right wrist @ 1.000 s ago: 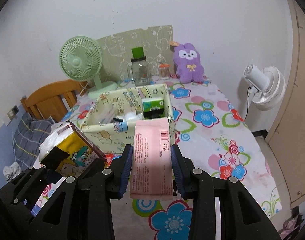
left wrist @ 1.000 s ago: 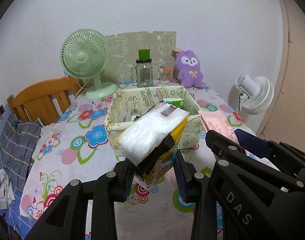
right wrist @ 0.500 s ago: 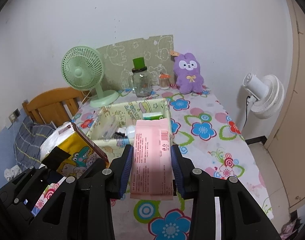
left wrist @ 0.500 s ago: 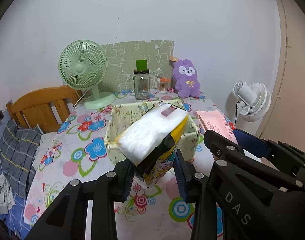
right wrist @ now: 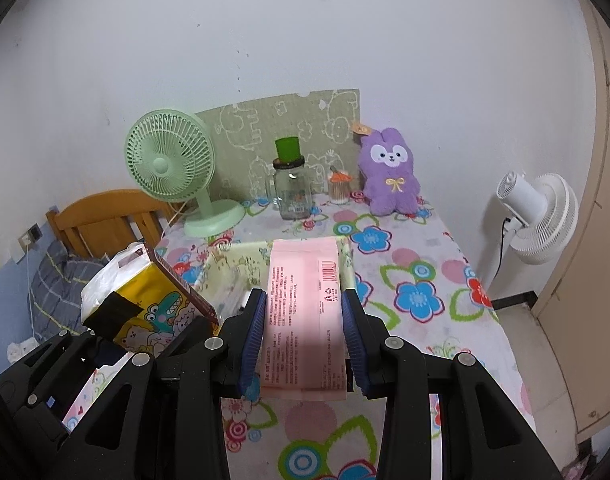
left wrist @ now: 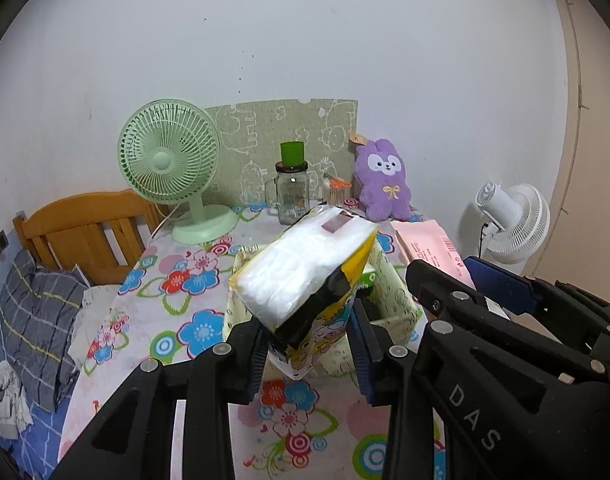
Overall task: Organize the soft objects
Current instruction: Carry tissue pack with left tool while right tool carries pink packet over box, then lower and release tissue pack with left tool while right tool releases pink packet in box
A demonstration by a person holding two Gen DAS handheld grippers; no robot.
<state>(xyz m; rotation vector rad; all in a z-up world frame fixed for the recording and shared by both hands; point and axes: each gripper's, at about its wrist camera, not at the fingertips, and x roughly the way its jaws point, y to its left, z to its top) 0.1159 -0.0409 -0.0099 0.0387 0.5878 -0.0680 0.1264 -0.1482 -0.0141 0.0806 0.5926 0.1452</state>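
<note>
We are lifting both packs higher above the floral desk (right wrist: 425, 264): left gripper (left wrist: 309, 344) clamping the white-and-yellow cartoon tissue pack (left wrist: 305, 276), right gripper (right wrist: 301, 320) clamping the flat pink packet (right wrist: 303, 312), both over the pale-green fabric box (left wrist: 397, 300), ready for dropping in.

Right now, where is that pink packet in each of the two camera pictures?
Left wrist view: the pink packet sits at right of centre, held by the right gripper that enters from the right, beside the fabric storage box.
Right wrist view: the pink packet is dead centre, clamped in the right gripper.
Shared landmark: the purple plush bunny against the back wall.
</note>
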